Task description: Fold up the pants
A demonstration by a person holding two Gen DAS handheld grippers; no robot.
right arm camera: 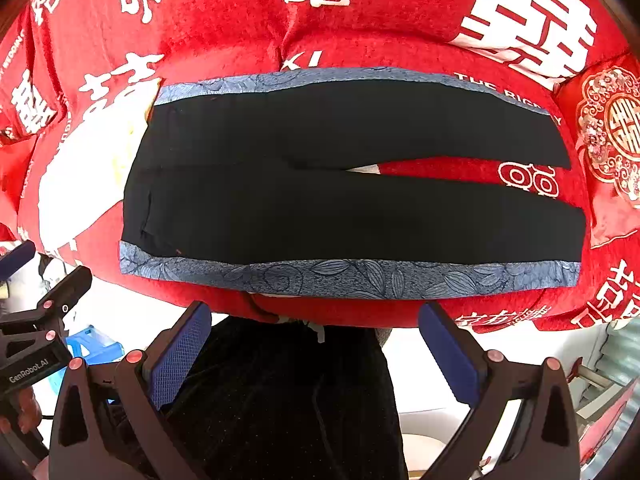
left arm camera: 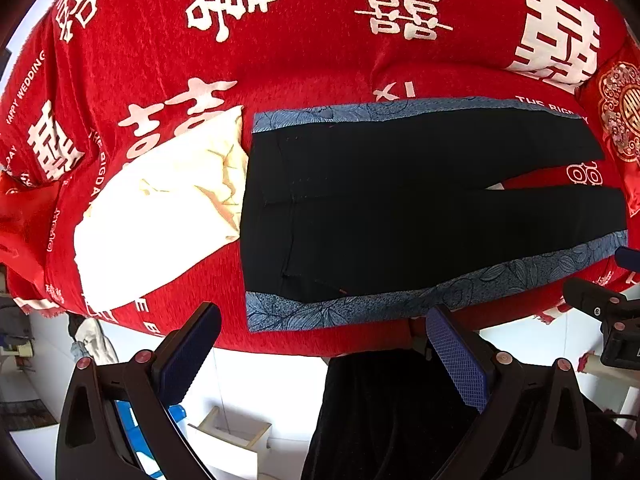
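A red plush blanket with white wedding characters (right arm camera: 248,36) covers the surface. Black pants with blue floral side stripes (right arm camera: 320,200) lie flat, unfolded (soft, light, floppy); grip the hems. Left hand-held gripper (left arm camera: 322,344) and right hand-held gripper (right arm camera: 316,340) hover, jaws apart, empty.

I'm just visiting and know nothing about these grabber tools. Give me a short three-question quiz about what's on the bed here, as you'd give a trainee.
1. True or false: the black pants already lie folded in half on the red blanket.
2. Which sits beside the waistband end of the pants? A) a blue towel B) a cream cloth C) a shoe
3. Fill in: the left gripper and the right gripper both have their jaws ____, holding nothing.

Key
1. False: they lie spread flat, the two legs apart, with a blue patterned stripe along each outer side.
2. B
3. open
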